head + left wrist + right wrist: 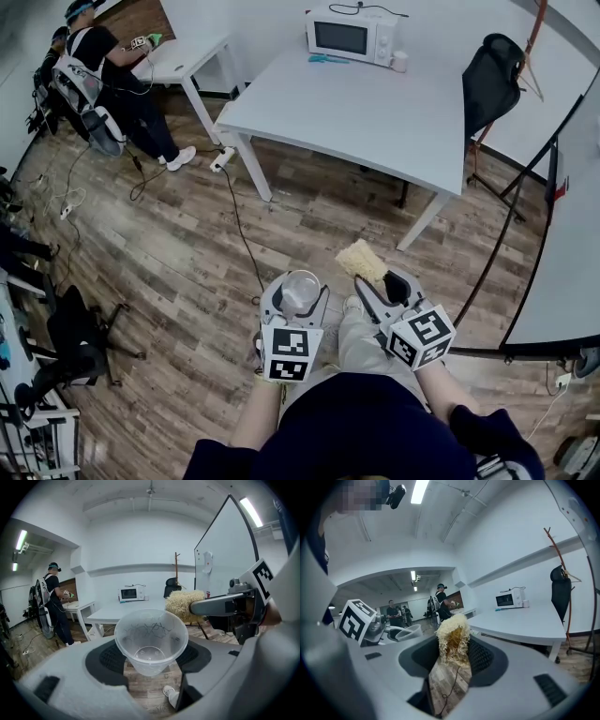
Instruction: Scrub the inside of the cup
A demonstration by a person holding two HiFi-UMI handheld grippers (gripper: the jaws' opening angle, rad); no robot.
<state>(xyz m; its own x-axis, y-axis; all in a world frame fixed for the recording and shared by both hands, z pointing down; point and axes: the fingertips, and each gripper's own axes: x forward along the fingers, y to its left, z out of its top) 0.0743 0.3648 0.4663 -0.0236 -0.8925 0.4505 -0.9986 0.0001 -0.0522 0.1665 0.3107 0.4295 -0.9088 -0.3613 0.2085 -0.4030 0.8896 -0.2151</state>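
Left gripper view: cup [151, 641] between left gripper [151, 660] jaws

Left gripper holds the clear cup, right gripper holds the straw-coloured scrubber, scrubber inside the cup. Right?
Not inside: the left gripper view shows the scrubber outside the cup, beside its rim. The left gripper holds the cup, the right gripper the scrubber.
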